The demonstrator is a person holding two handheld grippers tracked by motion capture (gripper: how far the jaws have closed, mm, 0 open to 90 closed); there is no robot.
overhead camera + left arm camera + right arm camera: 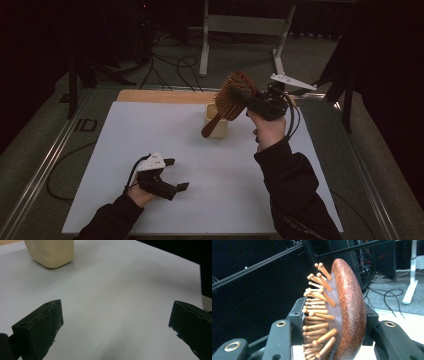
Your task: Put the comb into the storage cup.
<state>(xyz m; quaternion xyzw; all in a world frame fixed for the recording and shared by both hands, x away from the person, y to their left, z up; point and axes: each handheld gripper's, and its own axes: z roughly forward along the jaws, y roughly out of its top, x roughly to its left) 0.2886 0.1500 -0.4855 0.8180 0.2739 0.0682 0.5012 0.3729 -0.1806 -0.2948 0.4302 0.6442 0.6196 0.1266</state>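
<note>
Wooden hairbrush (233,95) clamped by its head in right hand-held gripper (255,100), raised above cream container (216,125) on white table (200,200). Left hand-held gripper (176,175) low over table, jaws wide apart, holding nothing.

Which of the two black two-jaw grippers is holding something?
The right gripper, raised above the white table, clamps a brown wooden hairbrush by its head; the left gripper rests low with jaws wide apart, empty.

A white table top (210,165) with a wooden strip along its far edge; a cream container (218,125) stands on it.
</note>
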